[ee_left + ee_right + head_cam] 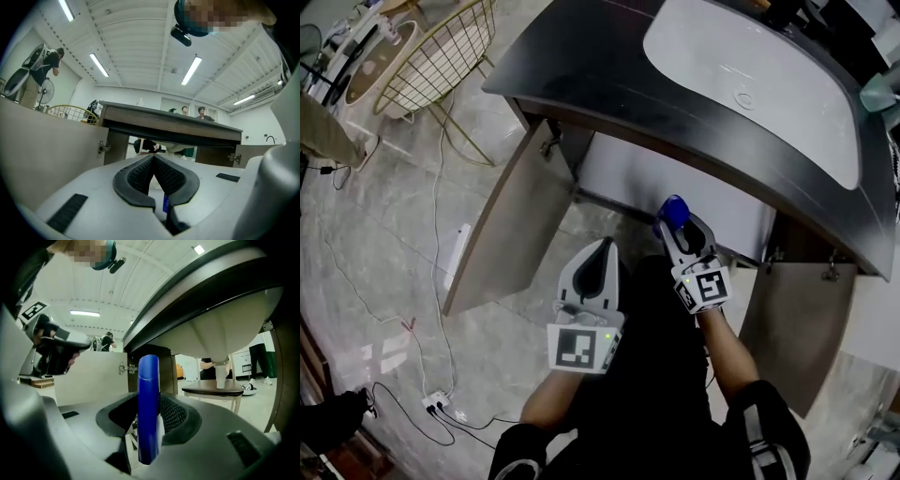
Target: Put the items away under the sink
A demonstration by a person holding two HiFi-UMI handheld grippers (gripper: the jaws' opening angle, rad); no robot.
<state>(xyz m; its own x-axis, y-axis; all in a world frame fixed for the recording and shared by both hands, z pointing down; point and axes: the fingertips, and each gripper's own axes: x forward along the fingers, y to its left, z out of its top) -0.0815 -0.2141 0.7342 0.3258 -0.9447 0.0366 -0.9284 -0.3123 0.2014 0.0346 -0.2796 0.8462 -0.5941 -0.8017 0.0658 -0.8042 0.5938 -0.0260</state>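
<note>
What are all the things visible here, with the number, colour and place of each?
countertop: one, dark, across the top of the head view
sink basin: one, white, set in the countertop
cabinet doors: two, brown, swung open below the countertop, one on each side
wire chair: one, gold, on the floor at upper left
power strip: one, white, on the floor at lower left, with cables
blue bottle: one, upright between the right gripper's fingers
left gripper: one, white, fingers together, nothing held
right gripper: one, white, fingers shut on the blue bottle
</note>
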